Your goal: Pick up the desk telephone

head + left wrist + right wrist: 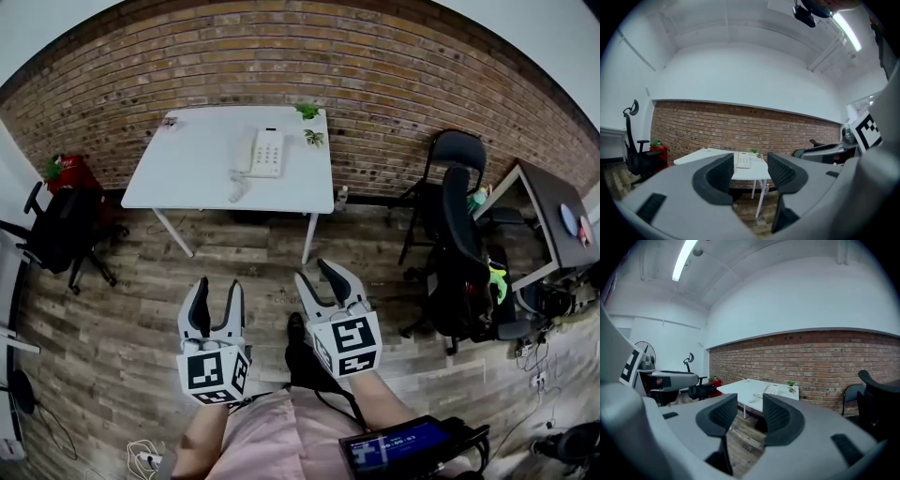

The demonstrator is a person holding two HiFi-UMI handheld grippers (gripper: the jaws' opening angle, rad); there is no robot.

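1. Head view puts the desk telephone (266,152) on the white surface (183,164) that stands against the brick wall (394,75). It sits toward the right half of the surface, well apart from both grippers, with a stretch of wooden floor (122,309) between. The step in hand is, I judge, the approach and not yet the grasp.
2. Low in front of the person, the left gripper (217,292) and the right gripper (317,275) are held side by side. Each gripper's own view shows its fingers (715,180) spread partway. Nothing is between them; only the far surface shows through the gap.
3. Come squarely at the front edge of the surface, so that the telephone ends up centred between the two grippers rather than off to one side.
4. The telephone's body looks broad against either gap. The fingers probably need to spread wider before reaching in, or each gripper could take one long side.
5. The handset (251,155) lies along the left of the body, and the coiled cord (238,187) trails toward the front edge. The handset is likely loose in its cradle, so lift level and slowly, and watch that the cord does not snag.
6. Two small plants (314,138) stand just beside the telephone on its right. The right gripper would do better to come in from the front than to sweep sideways.
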